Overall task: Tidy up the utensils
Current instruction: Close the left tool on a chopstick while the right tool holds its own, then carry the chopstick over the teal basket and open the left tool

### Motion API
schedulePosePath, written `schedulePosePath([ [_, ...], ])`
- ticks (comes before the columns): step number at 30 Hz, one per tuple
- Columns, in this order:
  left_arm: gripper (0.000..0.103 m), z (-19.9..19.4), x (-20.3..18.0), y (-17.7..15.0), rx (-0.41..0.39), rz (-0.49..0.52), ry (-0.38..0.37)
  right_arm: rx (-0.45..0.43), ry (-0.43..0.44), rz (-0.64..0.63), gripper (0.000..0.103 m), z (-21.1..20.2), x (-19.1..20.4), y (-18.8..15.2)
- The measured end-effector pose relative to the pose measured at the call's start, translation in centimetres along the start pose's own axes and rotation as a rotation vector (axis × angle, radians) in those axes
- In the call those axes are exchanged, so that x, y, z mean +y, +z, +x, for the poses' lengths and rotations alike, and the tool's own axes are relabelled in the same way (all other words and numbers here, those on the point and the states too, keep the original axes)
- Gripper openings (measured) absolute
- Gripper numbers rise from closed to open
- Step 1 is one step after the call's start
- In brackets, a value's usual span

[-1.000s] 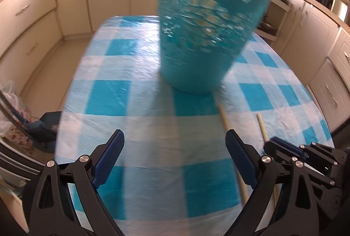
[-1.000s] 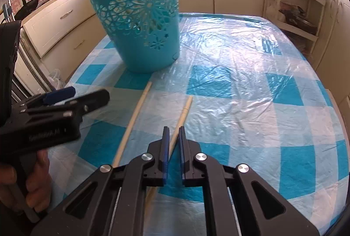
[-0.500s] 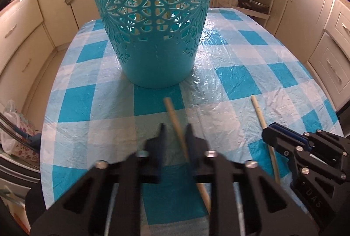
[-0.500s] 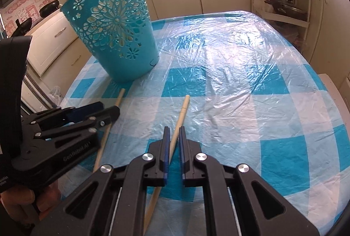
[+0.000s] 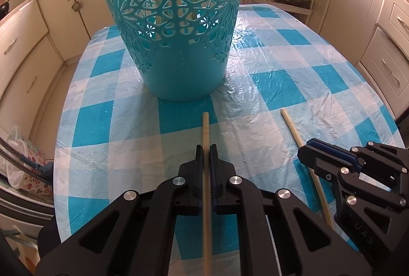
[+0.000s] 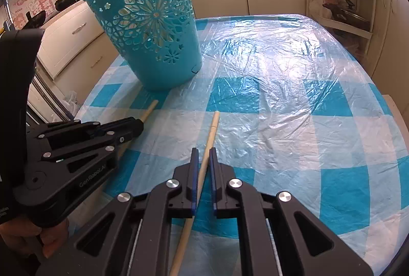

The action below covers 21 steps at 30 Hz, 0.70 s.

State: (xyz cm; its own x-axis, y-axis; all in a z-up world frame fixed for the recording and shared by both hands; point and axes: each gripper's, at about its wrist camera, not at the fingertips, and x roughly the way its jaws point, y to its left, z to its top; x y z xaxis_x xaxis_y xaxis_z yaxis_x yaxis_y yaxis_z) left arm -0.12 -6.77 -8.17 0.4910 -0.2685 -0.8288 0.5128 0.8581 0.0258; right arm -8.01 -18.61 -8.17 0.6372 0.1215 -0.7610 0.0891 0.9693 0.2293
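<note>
Two pale wooden sticks lie on the blue checked tablecloth in front of a teal perforated basket (image 5: pixel 173 20), which also shows in the right wrist view (image 6: pixel 153 28). My left gripper (image 5: pixel 206 148) is shut on the left stick (image 5: pixel 205 130), whose tip points at the basket. My right gripper (image 6: pixel 203 150) is shut on the right stick (image 6: pixel 212 127), whose handle runs back under the jaws. The right gripper (image 5: pixel 306 150) shows in the left wrist view over its stick (image 5: pixel 290 124). The left gripper (image 6: pixel 138 124) shows at the left of the right wrist view over its stick (image 6: pixel 149 110).
The oval table (image 6: pixel 294 97) is covered with crinkled clear plastic. Cream kitchen cabinets (image 5: pixel 30 46) surround it, with an open shelf unit (image 6: pixel 340 10) at the far right. A hand (image 6: pixel 48 237) holds the left gripper's handle.
My left gripper was wide open a second ago; it swung right onto the left stick and shut on it. My right gripper stayed shut on its stick and drew back a little.
</note>
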Motion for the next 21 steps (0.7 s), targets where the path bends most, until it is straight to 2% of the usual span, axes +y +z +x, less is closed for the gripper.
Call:
schedulePosePath([
  [6,0.005,-0.6,0.8,-0.6,0.019,-0.021,-0.024,-0.001,-0.002,-0.003,0.009,0.0,-0.1,0.0],
  [11,0.005,-2.1,2.0,-1.4,0.011,-0.045,-0.044,0.000,-0.041,-0.049,0.009,0.1,0.8,-0.1],
  [15,0.005,-4.3,3.0,-1.7,-0.025,-0.055,-0.051,-0.001,-0.130,-0.162,0.009,0.3,2.5,-0.5],
  [21,0.005,-8.7,4.9,-1.5,-0.109,-0.101,-0.102,0.006,-0.092,-0.102,0.008,0.0,1.4,-0.3],
])
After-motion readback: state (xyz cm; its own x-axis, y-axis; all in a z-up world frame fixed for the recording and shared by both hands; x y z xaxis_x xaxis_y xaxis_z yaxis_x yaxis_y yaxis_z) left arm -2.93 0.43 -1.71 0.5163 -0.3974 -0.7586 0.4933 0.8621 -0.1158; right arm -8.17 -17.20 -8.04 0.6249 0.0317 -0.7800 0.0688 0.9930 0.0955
